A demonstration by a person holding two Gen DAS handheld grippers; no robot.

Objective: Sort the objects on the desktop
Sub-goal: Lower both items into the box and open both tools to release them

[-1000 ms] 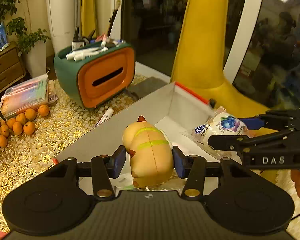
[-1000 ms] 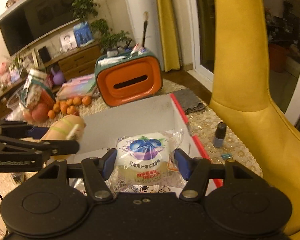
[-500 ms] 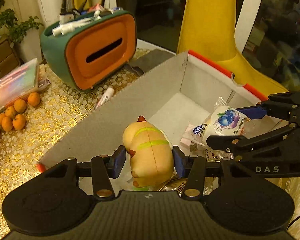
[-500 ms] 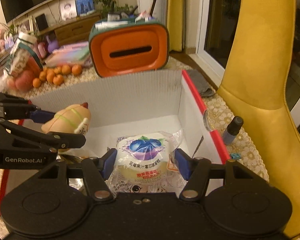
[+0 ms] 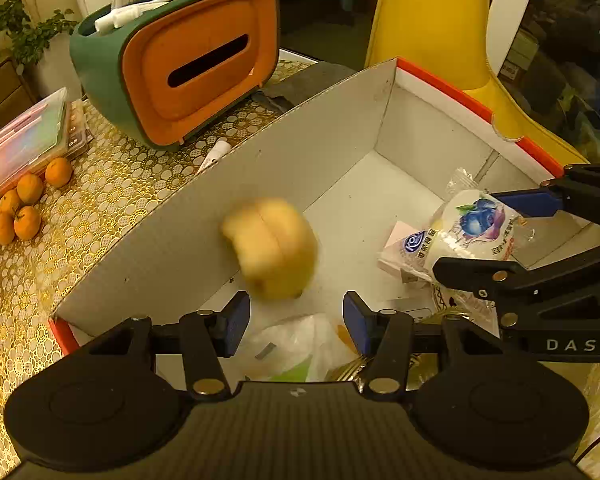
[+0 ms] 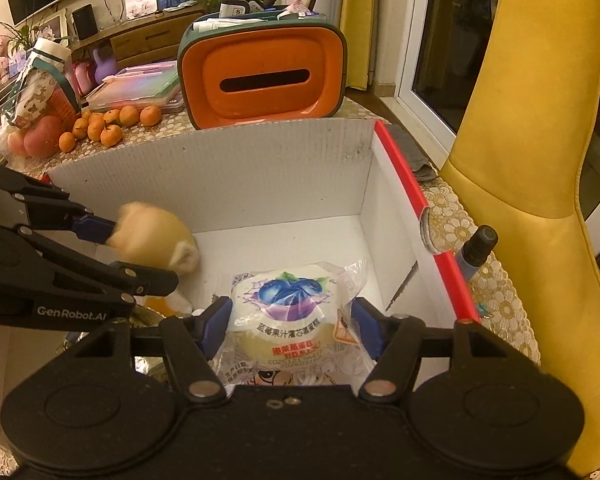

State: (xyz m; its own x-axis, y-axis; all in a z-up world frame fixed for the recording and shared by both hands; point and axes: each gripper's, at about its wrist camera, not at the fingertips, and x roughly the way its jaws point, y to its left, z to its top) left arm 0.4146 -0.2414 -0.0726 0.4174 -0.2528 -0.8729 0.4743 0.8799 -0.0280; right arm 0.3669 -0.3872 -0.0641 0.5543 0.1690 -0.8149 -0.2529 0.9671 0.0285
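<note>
Jaws opening on both: left gripper [image 5: 296, 322] releasing the blurred yellow toy [image 5: 272, 248] into the box [image 5: 300, 152]; right gripper [image 6: 290, 326] loosening around the blueberry snack packet [image 6: 292, 304] inside the box. Marker [image 5: 214, 154] outside the box awaiting sorting.

Warm, dim amber indoor light; fisheye bends the edges, and the yellow toy [image 5: 270, 248] smears in motion blur.
</note>
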